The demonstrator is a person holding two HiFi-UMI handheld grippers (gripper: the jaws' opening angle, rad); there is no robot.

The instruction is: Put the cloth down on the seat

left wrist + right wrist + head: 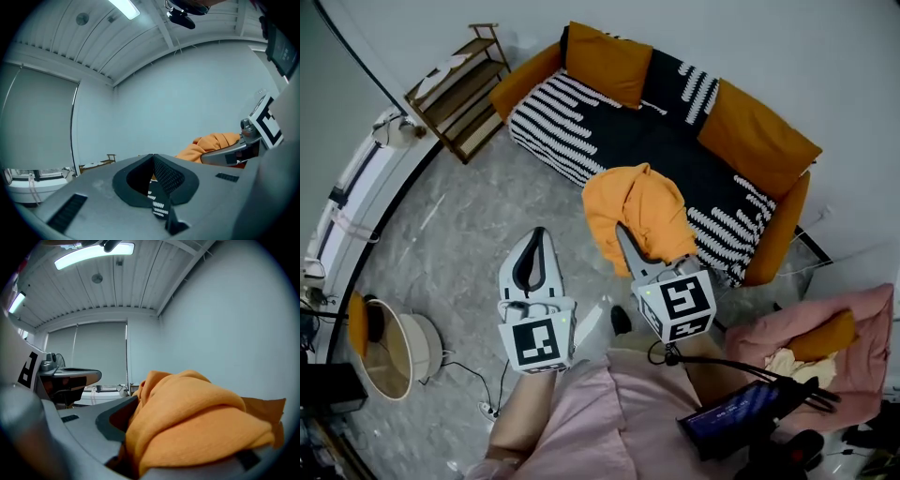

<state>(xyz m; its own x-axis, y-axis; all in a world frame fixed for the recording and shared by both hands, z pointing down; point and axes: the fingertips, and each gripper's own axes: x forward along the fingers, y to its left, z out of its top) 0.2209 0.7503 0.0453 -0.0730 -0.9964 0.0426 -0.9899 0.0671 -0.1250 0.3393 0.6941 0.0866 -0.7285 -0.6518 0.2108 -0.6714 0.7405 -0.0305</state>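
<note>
An orange cloth (642, 214) hangs in a bunch from my right gripper (624, 236), which is shut on it and held up in front of the sofa seat (628, 141). The seat has a black and white striped cover and orange cushions (607, 61). In the right gripper view the cloth (197, 423) fills the space between the jaws and hides the right gripper (133, 406) tips. My left gripper (538, 236) is beside it to the left, over the floor, shut with nothing in it; its tips (152, 157) meet. The cloth (213, 143) also shows there at the right.
A wooden shelf rack (459, 89) stands left of the sofa. A round beige tub (394, 352) and cables lie on the grey floor at the left. A pink cushioned seat (825, 342) is at the right. The person's pink clothing (600, 422) fills the bottom.
</note>
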